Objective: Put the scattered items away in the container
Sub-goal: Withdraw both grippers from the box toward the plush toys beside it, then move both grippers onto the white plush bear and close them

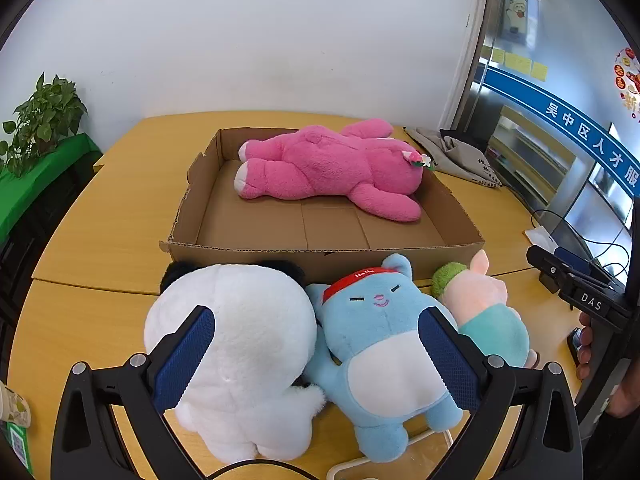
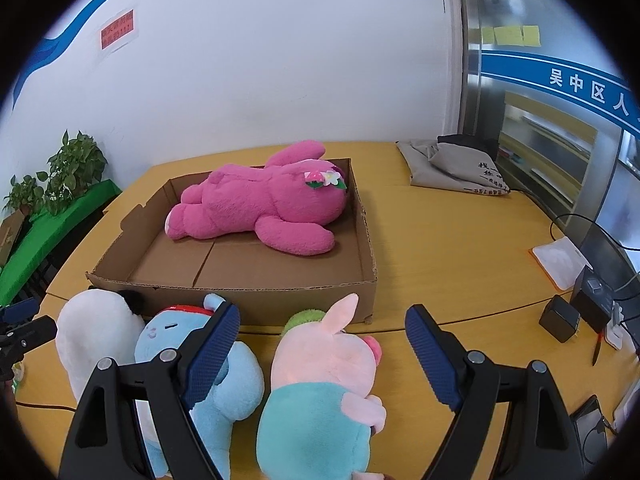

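Hovering with jaws wide apart, the left gripper [image 1: 316,344] frames the seam between the white plush [image 1: 236,344] and the blue cat [image 1: 384,344]; the right gripper [image 2: 322,344], equally spread, brackets the pink pig [image 2: 320,376]. Centre each on one toy's belly, squeeze firmly, then lift clear over the box [image 1: 248,254] wall ahead, beside the pink bear [image 1: 332,168].

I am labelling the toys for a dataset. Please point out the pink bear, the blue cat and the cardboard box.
pink bear [image 1: 320,164]: left wrist view, on its back.
blue cat [image 1: 372,312]: left wrist view, on its face.
cardboard box [image 2: 248,300]: right wrist view, on its near outer wall.
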